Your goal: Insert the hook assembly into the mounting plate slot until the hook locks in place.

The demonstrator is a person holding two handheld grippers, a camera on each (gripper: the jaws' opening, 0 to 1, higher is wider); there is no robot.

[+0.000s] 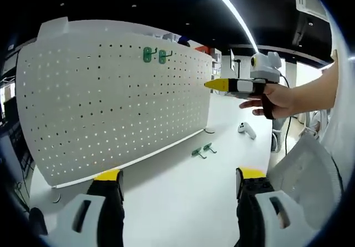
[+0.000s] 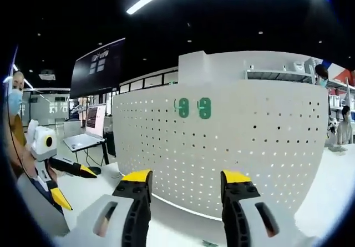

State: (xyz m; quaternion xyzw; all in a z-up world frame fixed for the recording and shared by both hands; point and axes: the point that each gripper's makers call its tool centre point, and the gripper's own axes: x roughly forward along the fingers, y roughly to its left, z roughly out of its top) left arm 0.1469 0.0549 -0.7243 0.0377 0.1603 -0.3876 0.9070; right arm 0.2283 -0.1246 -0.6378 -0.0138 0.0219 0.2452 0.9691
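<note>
**Both claws empty before a pegboard that carries two of four hooks**

The left claw point(image 1: 176, 181) stands wide open with nothing between its yellow-tipped jaws, hovering over the bare white table point(image 1: 183, 202) in front of the pegboard. The right claw point(image 2: 185, 185) is likewise spread wide and empty, facing the white perforated mounting plate point(image 2: 222, 147) head-on. In the left gripper view we also see the right claw from the side, held in the person's hand point(image 1: 274, 100) level with the plate's far end; from that angle we cannot tell how its jaws stand.

We judge the task as partly done. Two green hook assemblies point(image 1: 153, 54) already sit side by side in the upper rows of the mounting plate point(image 1: 111, 97), and the right gripper view shows the same pair point(image 2: 193, 107) near the top, left of the plate's middle. Two more green hooks point(image 1: 202, 150) lie loose on the table, near the foot of the plate toward its far end, apart from both claws. Neither is grasped, so what we take to remain is picking one up, seating it in a slot and pressing until it locks. A small white object point(image 1: 247, 130) lies farther out on the table; we cannot identify it.

No brand, label or legible writing appears on the hooks, plate or claws. The dark wall screen point(image 2: 99, 66) carries marks too small to read.
</note>
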